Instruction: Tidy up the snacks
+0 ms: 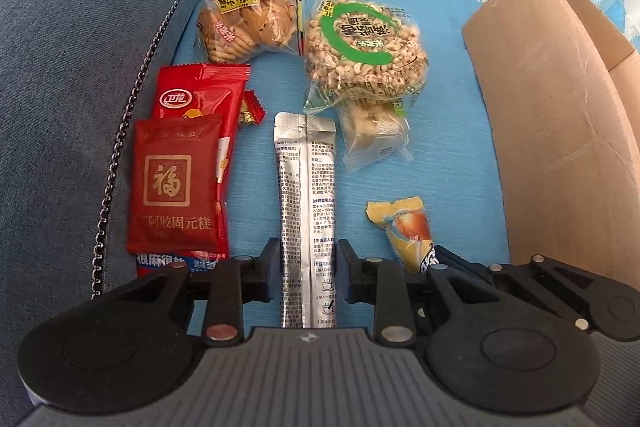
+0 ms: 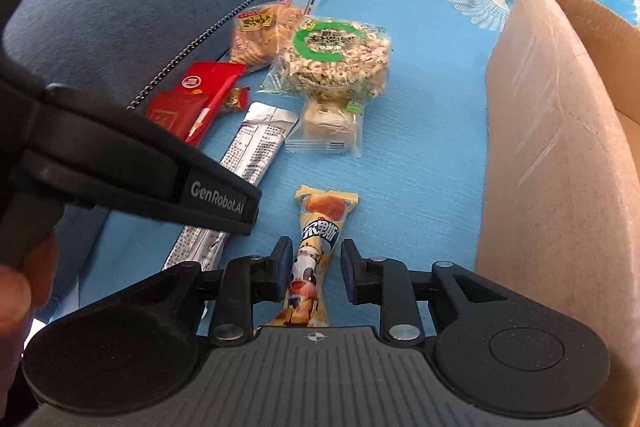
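- Left tool [image 1: 308, 269] straddled the silver sachet [image 1: 306, 211], pads seemingly touching its edges; grip uncertain.
- Right tool [image 2: 316, 263], lower centre, narrow around the yellow candy [image 2: 316, 247]; right pad clear.

Right gripper [image 2: 311, 263] straddles yellow cow-print snack stick [image 2: 316, 247] lying on blue patterned cloth [image 2: 420, 155]; left pad against wrapper, right pad shows gap. Left gripper [image 2: 224, 201] crosses from left over silver sachet [image 2: 244, 155]. Beyond: puffed-rice cake [image 2: 340, 55], biscuit pack [image 2: 260, 35], red packets [image 2: 192, 99]. Cardboard box [image 2: 560, 155] at right. Grey-blue cushion [image 2: 140, 19] at left.
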Demonstrator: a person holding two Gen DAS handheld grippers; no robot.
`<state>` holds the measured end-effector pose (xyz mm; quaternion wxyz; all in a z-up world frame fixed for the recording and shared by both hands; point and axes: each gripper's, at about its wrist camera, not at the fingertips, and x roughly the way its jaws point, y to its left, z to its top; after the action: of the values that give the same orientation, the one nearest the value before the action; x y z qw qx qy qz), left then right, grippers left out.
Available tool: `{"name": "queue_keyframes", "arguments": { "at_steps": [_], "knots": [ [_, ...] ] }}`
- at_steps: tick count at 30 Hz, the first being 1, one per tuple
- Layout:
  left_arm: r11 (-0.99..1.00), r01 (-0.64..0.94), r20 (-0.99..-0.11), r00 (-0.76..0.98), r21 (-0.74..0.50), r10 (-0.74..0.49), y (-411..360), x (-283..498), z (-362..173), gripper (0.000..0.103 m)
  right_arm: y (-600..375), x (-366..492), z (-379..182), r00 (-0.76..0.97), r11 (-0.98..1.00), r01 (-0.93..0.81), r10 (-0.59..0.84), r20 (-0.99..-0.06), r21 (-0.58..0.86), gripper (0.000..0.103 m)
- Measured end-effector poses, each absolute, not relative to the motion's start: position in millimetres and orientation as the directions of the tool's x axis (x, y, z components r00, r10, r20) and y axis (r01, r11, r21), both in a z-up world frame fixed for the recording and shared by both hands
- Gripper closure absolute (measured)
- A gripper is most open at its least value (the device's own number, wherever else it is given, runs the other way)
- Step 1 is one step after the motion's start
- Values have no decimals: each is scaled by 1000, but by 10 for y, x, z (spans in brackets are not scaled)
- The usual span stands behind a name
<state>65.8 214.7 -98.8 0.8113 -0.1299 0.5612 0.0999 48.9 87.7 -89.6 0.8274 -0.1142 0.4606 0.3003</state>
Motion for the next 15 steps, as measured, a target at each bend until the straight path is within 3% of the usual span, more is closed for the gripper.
{"name": "queue_keyframes", "arguments": {
  "at_steps": [3,5,8,15],
  "knots": [
    [951,-297,-937,348,-85,25,2108,666,-997,72,890,494,-919,395,793,-604,380,-836,75,75],
    [954,-290,-937,349,-81,26,2095,676,-1008,72,891,479,-911,397,787,-613,384,-834,71,85],
    [955,-285,-936,352,-85,22,2101,683,-1021,73,872,492,-903,405,793,-605,386,-829,73,90],
    [939,-312,-907,422,-147,-1,2217,570,-898,79,754,445,-708,455,797,-593,449,-769,114,91]
  ]
}}
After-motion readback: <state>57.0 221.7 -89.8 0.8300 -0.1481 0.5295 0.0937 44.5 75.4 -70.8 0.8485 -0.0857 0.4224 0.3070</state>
